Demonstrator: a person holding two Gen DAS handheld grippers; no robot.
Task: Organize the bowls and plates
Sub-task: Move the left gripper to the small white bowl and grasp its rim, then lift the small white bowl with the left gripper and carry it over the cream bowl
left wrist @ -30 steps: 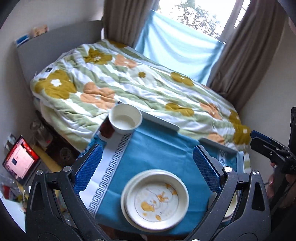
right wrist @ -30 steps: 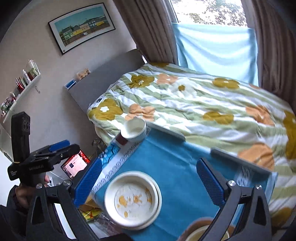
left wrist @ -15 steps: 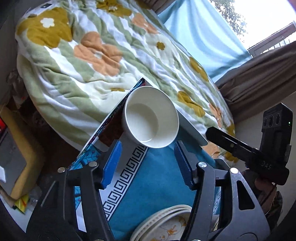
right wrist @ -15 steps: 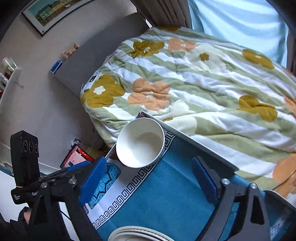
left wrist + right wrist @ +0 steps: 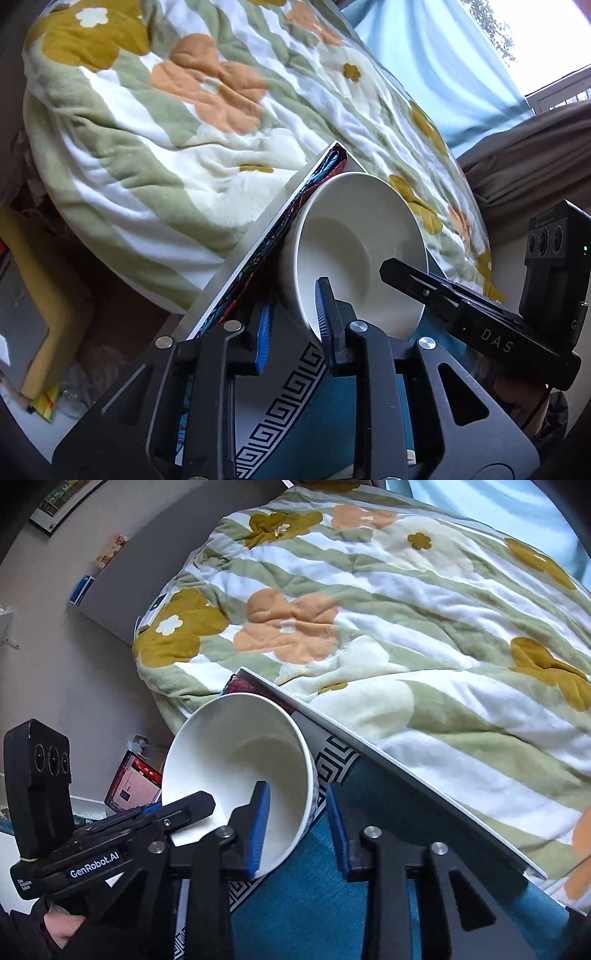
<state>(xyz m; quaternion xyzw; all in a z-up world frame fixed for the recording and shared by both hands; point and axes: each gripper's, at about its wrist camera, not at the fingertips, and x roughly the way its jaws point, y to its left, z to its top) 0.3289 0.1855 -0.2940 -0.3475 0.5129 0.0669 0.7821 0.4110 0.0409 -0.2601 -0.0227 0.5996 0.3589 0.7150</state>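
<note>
Left gripper (image 5: 295, 328): jaws just closed, one pad either side of the white bowl's (image 5: 354, 247) near wall. Right gripper (image 5: 299, 827): likewise just closed across the opposite wall. Bowl: empty, at the far corner of the blue tablecloth (image 5: 317, 915), beside the floral quilt (image 5: 388, 602). Progress: early; bowl gripped, not yet moved; plates out of view.

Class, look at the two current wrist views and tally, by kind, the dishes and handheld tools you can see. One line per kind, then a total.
Bowl: 1
Tongs: 2, left tongs and right tongs, each clamped on the bowl's rim
Plates: 0 in view
Total: 3
</note>
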